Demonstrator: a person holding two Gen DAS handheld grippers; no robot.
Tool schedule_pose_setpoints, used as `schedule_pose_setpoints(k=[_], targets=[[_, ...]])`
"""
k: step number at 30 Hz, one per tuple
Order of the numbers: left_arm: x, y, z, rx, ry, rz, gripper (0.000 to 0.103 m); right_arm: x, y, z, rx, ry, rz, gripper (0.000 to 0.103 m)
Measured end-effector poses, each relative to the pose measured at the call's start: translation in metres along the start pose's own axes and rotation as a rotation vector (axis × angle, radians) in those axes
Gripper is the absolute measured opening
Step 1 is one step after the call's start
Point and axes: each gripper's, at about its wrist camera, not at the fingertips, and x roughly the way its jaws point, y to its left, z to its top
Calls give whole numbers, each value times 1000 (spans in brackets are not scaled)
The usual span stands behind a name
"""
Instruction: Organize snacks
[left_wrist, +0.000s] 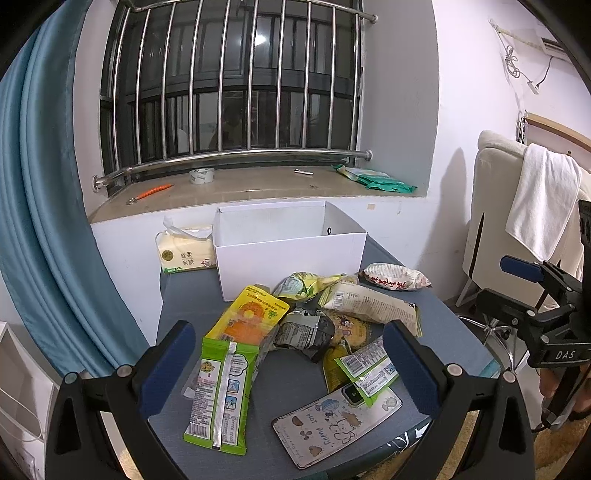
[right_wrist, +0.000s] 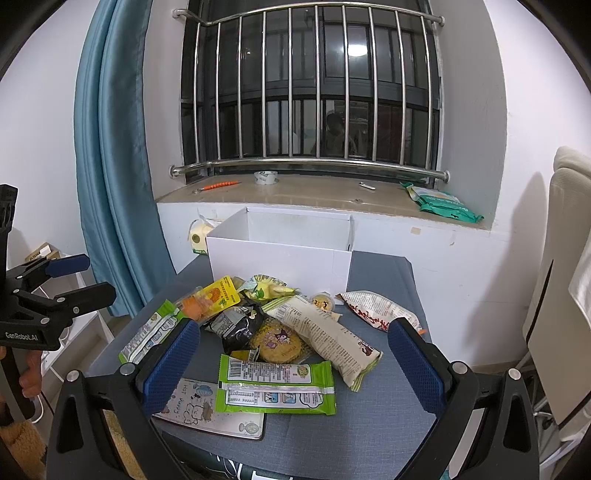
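Observation:
A pile of snack packets lies on the blue-grey table (left_wrist: 295, 384) in front of an open white box (left_wrist: 288, 251) (right_wrist: 280, 254). Among them are a green packet (left_wrist: 219, 395) (right_wrist: 275, 387), a yellow-orange packet (left_wrist: 251, 314), a long beige packet (left_wrist: 373, 304) (right_wrist: 325, 332), a black packet (right_wrist: 236, 325), a round cookie pack (right_wrist: 277, 343) and a red-printed white packet (left_wrist: 395, 277) (right_wrist: 380, 308). My left gripper (left_wrist: 288, 365) is open and empty above the near packets. My right gripper (right_wrist: 291, 363) is open and empty above the green packet. Each gripper shows at the edge of the other's view.
A phone (left_wrist: 338, 424) (right_wrist: 210, 413) in a cartoon case lies at the table's near edge. A tissue pack (left_wrist: 184, 249) stands left of the box. The windowsill holds a tape roll (left_wrist: 201, 175) and a green pouch (left_wrist: 376, 179). A white chair (left_wrist: 517, 221) stands right.

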Motion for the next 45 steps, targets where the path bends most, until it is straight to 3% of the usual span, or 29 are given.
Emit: schedule_pose_setpoints(k=[45], targets=[[6,-1,-4,10,13,4,103,2,-5,-7,0,8,-3,103]])
